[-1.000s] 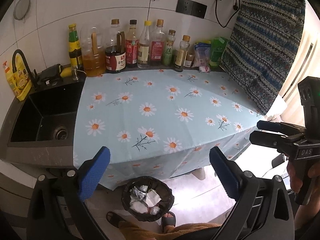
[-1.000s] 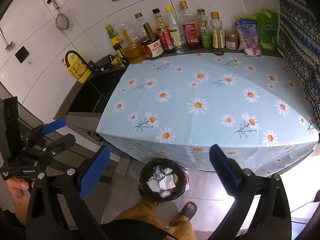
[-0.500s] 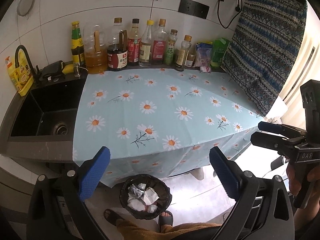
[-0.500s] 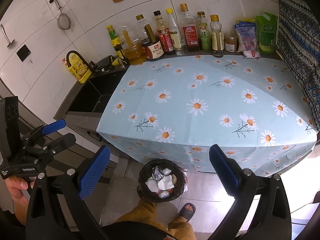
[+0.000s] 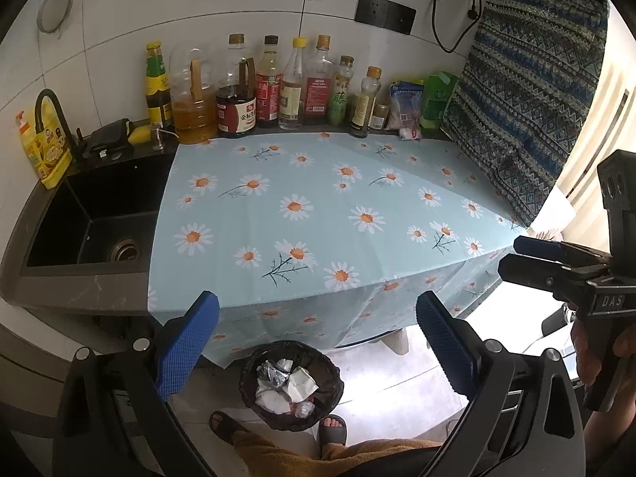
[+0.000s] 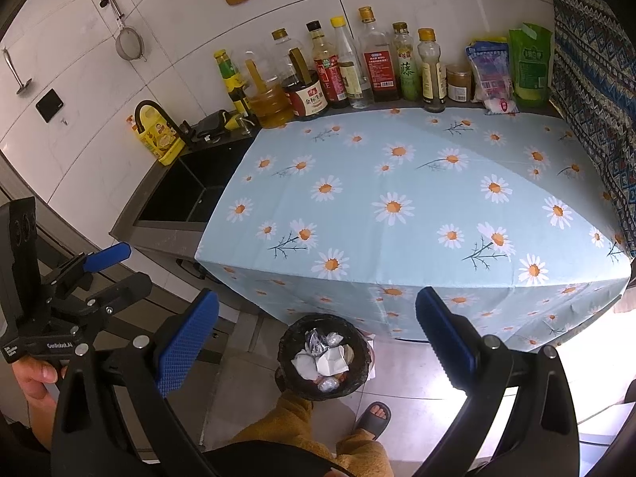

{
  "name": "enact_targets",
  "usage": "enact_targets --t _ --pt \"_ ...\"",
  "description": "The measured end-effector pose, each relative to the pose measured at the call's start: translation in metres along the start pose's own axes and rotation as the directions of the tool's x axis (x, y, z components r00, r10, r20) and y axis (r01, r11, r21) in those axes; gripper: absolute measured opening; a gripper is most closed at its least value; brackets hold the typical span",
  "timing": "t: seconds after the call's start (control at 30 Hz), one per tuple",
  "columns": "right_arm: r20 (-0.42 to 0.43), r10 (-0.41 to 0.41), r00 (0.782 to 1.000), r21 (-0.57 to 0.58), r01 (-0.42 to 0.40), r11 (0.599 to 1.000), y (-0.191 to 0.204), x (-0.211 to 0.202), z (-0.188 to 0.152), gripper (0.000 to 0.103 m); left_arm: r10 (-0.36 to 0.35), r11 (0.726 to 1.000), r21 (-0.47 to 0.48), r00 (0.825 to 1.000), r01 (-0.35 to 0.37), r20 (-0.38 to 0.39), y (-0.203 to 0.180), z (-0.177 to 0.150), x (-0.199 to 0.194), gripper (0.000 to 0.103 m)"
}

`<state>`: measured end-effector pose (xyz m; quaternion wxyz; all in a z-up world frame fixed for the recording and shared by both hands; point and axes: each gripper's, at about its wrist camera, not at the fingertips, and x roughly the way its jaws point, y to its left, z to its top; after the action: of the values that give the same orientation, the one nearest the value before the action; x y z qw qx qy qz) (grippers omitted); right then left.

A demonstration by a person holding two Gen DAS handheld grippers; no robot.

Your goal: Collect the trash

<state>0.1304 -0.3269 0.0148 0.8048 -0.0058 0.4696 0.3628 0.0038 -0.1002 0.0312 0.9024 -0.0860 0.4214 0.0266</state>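
Observation:
A black-lined trash bin (image 5: pixel 291 385) stands on the floor below the counter's front edge, holding crumpled paper and foil (image 5: pixel 286 383); it also shows in the right wrist view (image 6: pixel 325 355). My left gripper (image 5: pixel 316 346) is open and empty, held above the bin. My right gripper (image 6: pixel 316 344) is open and empty too, also above the bin. Each gripper shows in the other's view: the right one at the right edge (image 5: pixel 516 256), the left one at the left edge (image 6: pixel 123 268). The daisy tablecloth (image 5: pixel 318 206) carries no loose trash.
Several sauce and oil bottles (image 5: pixel 270 83) and snack bags (image 5: pixel 405 107) line the wall at the back. A black sink (image 5: pixel 95 214) with a tap lies left. A patterned cloth (image 5: pixel 528 91) hangs right. My sandalled feet (image 5: pixel 332 429) stand by the bin.
Both grippers have pulled back and risen slightly; the counter looks a little lower and farther in both views. Both stay open and empty.

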Motion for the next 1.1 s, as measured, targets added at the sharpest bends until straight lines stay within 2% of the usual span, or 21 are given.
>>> enact_targets --t 1.1 --pt "-0.017 0.005 1.000 -0.006 -0.005 1.000 0.0097 0.0086 -0.0025 0.098 0.005 1.000 0.003 1.000 -0.004 -0.010 -0.0010 -0.0003 0.0035 0.096"
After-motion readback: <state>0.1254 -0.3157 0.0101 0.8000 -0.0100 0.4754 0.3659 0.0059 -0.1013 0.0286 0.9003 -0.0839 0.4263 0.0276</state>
